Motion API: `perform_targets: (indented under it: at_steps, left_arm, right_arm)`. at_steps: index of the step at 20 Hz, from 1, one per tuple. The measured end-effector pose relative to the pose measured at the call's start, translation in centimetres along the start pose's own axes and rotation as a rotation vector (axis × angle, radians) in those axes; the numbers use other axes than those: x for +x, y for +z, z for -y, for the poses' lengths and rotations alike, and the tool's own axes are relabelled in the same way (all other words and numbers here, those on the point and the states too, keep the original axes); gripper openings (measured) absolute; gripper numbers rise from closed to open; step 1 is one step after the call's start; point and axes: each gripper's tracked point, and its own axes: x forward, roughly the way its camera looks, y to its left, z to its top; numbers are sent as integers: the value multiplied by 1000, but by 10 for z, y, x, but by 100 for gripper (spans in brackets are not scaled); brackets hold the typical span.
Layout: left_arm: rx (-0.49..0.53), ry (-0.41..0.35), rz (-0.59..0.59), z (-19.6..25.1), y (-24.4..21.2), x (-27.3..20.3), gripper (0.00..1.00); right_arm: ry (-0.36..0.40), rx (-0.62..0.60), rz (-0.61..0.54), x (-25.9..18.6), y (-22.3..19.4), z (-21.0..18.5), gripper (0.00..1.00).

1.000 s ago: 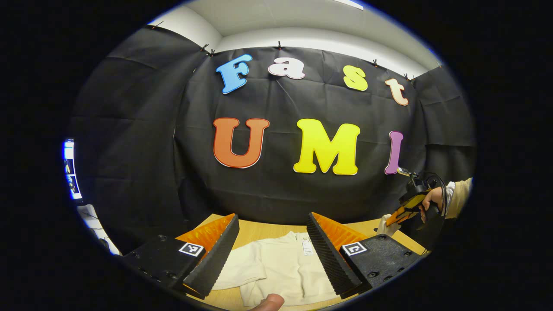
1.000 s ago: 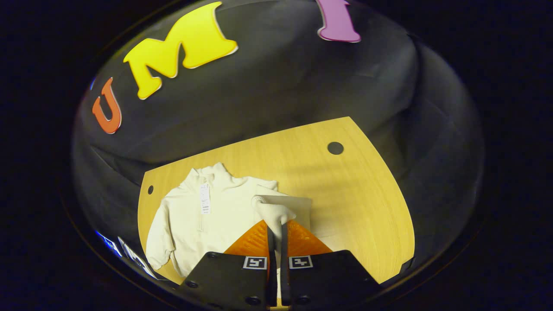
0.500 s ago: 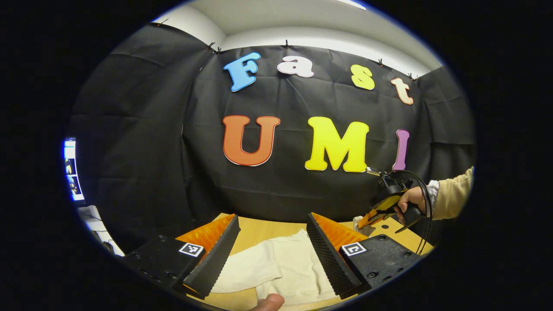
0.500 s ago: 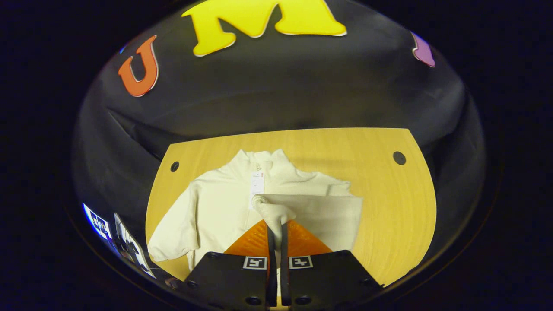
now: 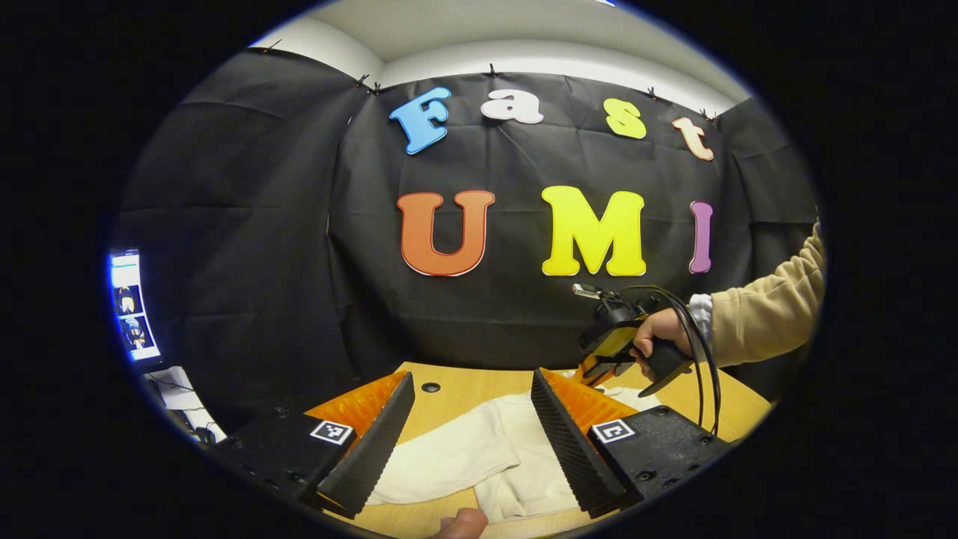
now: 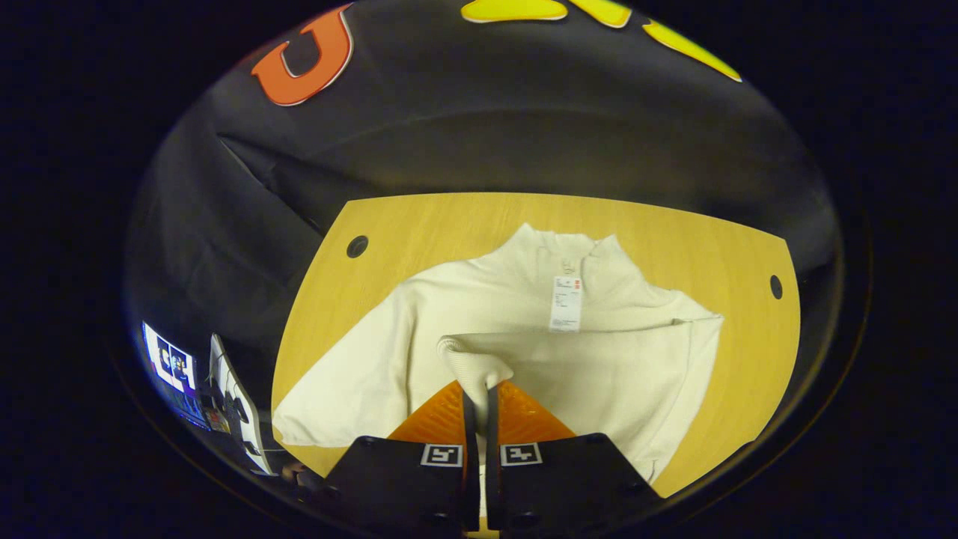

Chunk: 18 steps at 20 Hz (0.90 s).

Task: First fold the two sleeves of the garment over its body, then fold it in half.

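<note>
While my right gripper (image 6: 479,397) pinches the cuff (image 6: 465,361) at lower centre to carry that sleeve over the body (image 6: 524,299), my left gripper (image 5: 471,427) hangs spread, unladen.

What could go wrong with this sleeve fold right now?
The right tongs pinch just the cuff, so it could slip free before the sleeve lies flat. Lifting could also drag the garment out of line. The left tongs hang open over the other sleeve, pinning nothing.
</note>
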Motion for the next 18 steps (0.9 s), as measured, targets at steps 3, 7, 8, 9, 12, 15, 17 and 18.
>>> perform_targets:
  at_steps: [3,7,8,9,12,15,17,18]
  left_arm:
    - [-15,24,-14,-6,-10,-7,100]
    - [-44,42,-55,-10,-33,-17,100]
    - [-40,48,-64,-10,-38,-19,99]
    - [-33,54,-70,-11,-41,-23,100]
    - [-11,56,-89,-11,-51,-29,100]
    - [6,64,-107,-13,-59,-37,100]
    - [-5,75,-115,-16,-61,-43,100]
    - [-15,80,-119,-17,-62,-44,100]
  right_arm:
    - [-9,-18,-41,36,-9,-26,4]
    - [-42,-54,-82,74,-17,-50,4]
    - [-46,-62,-87,81,-17,-55,4]
    - [-49,-68,-89,89,-19,-61,4]
    - [-54,-100,-87,103,-18,-70,1]
    - [-50,-106,-59,110,-12,-75,6]
    - [-49,-106,-47,108,-10,-78,12]
    - [-36,-108,-43,107,-11,-81,12]
